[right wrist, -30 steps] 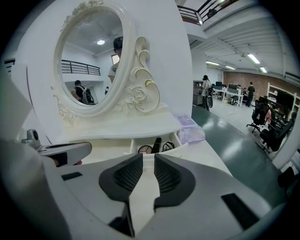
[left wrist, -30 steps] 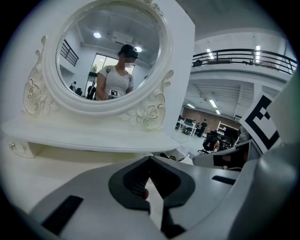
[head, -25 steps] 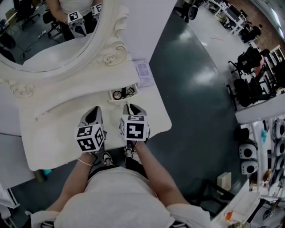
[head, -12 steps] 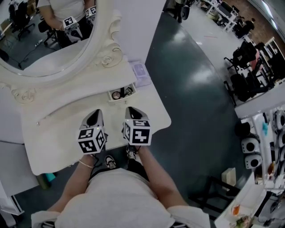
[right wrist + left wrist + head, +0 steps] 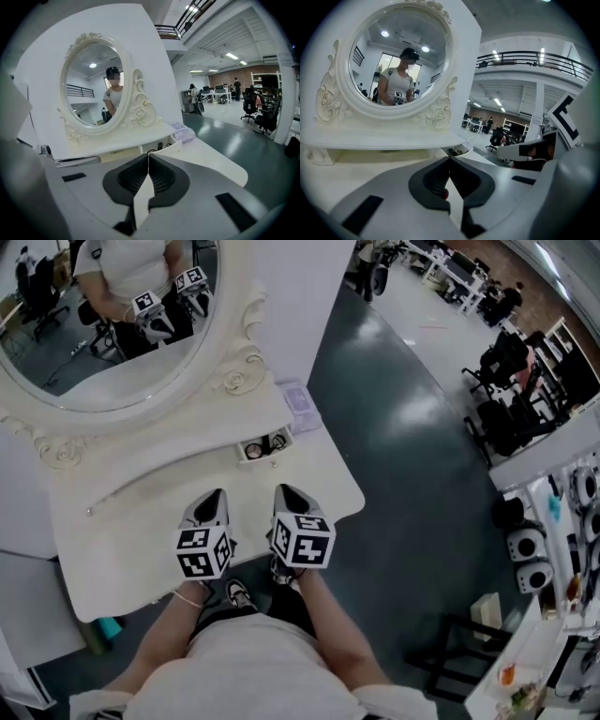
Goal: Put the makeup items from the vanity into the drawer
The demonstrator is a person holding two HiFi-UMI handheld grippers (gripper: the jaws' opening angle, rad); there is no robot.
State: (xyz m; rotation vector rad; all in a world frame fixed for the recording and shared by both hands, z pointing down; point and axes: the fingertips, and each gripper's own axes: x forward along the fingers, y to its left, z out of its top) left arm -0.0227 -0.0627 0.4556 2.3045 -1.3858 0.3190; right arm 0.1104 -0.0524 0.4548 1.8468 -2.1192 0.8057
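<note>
A small drawer (image 5: 278, 450) stands open under the mirror shelf of the white vanity (image 5: 141, 531), with dark makeup items (image 5: 255, 447) inside it. The open drawer (image 5: 161, 146) also shows ahead in the right gripper view. My right gripper (image 5: 286, 490) hovers over the tabletop a short way in front of the drawer. Its jaws have just been closing and now meet tip to tip (image 5: 148, 154) with nothing between them. My left gripper (image 5: 214, 495) hangs beside it on the left, also shut (image 5: 449, 158) and empty.
A lilac box (image 5: 301, 397) sits on the shelf's right end, just past the drawer. The oval mirror (image 5: 103, 324) in its carved frame rises behind the shelf. The table's right edge (image 5: 354, 486) drops to a dark floor; chairs and desks stand farther right.
Both grippers have drawn back from the drawer toward the person. The right gripper's jaws have come together. The drawer stays open.
</note>
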